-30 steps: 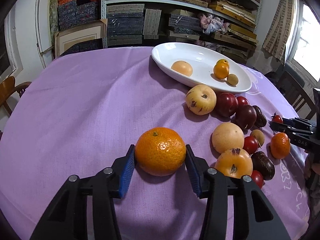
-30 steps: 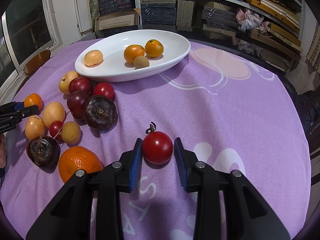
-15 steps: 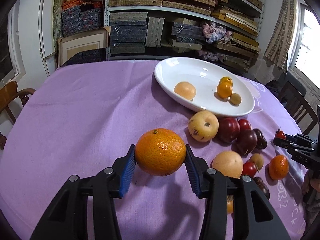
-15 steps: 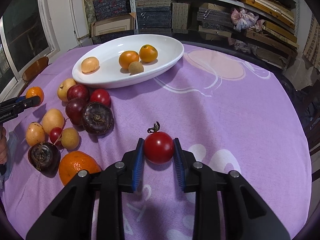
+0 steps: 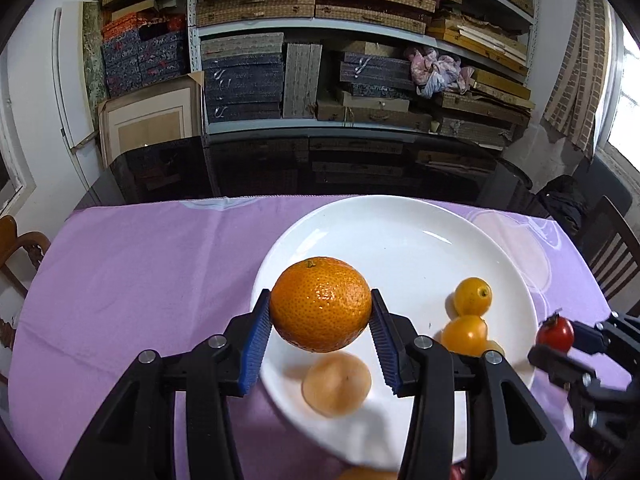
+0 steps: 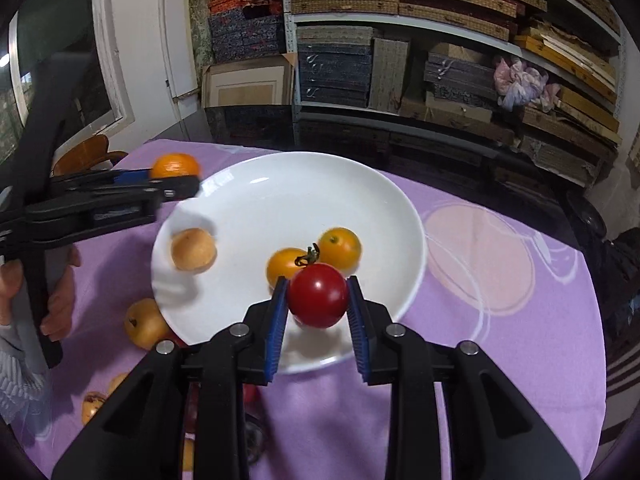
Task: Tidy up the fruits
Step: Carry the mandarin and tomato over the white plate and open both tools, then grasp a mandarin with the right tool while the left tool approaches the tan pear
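Observation:
My left gripper point(image 5: 320, 316) is shut on a large orange point(image 5: 321, 304) and holds it in the air over the left part of the white oval plate point(image 5: 400, 232). My right gripper point(image 6: 317, 296) is shut on a red tomato point(image 6: 318, 295) with a green stem, held above the plate's point(image 6: 280, 200) near rim. On the plate lie a pale peach-coloured fruit point(image 5: 337, 383) and two small orange-yellow fruits point(image 5: 472, 296) point(image 5: 464, 334). In the left wrist view the right gripper with the tomato point(image 5: 555, 334) shows at the right. The right wrist view has the left gripper and orange point(image 6: 175, 165) at the left.
A purple cloth point(image 5: 140, 272) covers the table. Several loose fruits, among them a yellow apple-like one point(image 6: 145, 323), lie on the cloth left of the plate. A person's hand point(image 6: 60, 304) grips the left tool. Shelves of boxes point(image 5: 320, 60) stand behind; chairs point(image 5: 612, 252) flank the table.
Both grippers lifted their fruits off the cloth and carried them forward over the plate. The right jaws closed onto the tomato; the loose pile has dropped toward the bottom edge of both views.

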`<state>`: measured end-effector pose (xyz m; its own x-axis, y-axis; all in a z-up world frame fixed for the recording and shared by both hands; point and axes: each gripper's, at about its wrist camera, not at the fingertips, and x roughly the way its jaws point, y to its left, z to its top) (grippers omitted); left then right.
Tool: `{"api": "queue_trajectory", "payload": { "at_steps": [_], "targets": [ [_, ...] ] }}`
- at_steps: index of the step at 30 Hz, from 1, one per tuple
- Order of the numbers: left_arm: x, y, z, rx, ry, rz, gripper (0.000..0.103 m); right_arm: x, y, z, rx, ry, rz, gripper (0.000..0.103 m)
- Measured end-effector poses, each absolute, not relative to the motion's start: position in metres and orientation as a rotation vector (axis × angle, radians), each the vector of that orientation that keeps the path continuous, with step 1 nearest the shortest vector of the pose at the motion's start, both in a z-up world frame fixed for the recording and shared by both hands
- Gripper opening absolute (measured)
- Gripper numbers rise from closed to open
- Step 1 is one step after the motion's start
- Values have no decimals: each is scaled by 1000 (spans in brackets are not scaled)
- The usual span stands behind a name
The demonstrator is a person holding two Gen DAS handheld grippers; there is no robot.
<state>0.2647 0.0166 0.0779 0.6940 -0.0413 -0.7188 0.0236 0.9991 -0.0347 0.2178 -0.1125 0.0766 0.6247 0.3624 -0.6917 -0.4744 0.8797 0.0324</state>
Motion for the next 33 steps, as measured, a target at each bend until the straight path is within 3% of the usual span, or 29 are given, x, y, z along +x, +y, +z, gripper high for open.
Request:
{"api": "queue_trajectory", "payload": {
  "at_steps": [10, 13, 16, 18, 20, 21, 25, 33],
  "targets": [
    [304, 28, 42, -83, 906, -53, 50, 227, -40, 42, -309, 837, 579, 29],
    [298, 34, 48, -95, 886, -45, 61, 224, -48, 50, -283, 808, 563, 46],
    [282, 44, 63, -120, 851, -33, 71, 216, -65, 66, -258, 771, 545, 49],
    [266, 52, 73, -128, 832, -21, 76, 205, -84, 78, -228, 741, 527, 57],
    [240, 61, 83, -127, 806, 2, 88, 187, -109, 86, -182, 705, 488, 85],
    [225, 65, 86, -123, 793, 12, 91, 177, -122, 87, -159, 687, 469, 89],
    [154, 69, 84, -90, 777, -6, 94, 142, -171, 74, -72, 674, 410, 95],
    [45, 44, 62, -48, 761, -60, 98, 105, -244, 35, 224, 721, 348, 96]
  ]
}}
